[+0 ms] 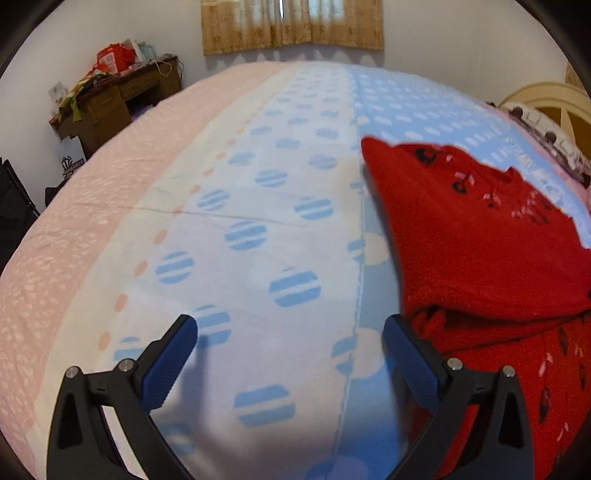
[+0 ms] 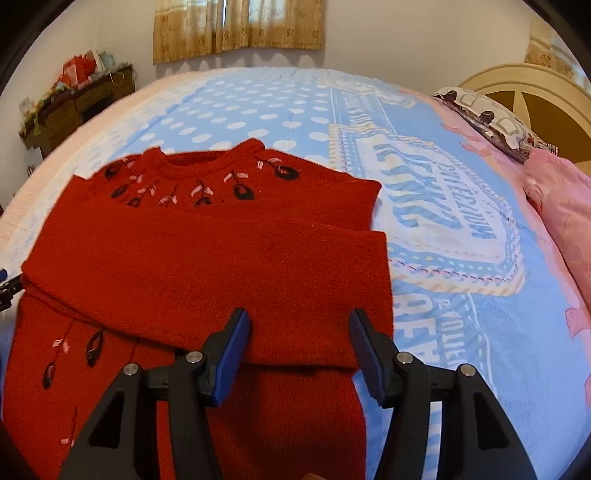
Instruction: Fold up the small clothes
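A small red knit sweater (image 2: 207,266) with black and pink embroidery lies on the bed, both sleeves folded across its chest. My right gripper (image 2: 299,328) hovers just above the folded sleeve's lower edge, open, with nothing pressed between its blue pads. In the left wrist view the same sweater (image 1: 487,243) fills the right side. My left gripper (image 1: 290,334) is open over the bare sheet, its right finger (image 1: 410,365) beside the sweater's left edge. A bit of the left gripper (image 2: 6,286) peeks in at the far left of the right wrist view.
The bed carries a blue, white and pink patterned sheet (image 1: 258,206). A pink quilt (image 2: 557,206) and a patterned pillow (image 2: 491,118) lie by the cream headboard (image 2: 532,96) on the right. A cluttered wooden desk (image 1: 122,96) stands at the back left under a curtained window (image 1: 291,26).
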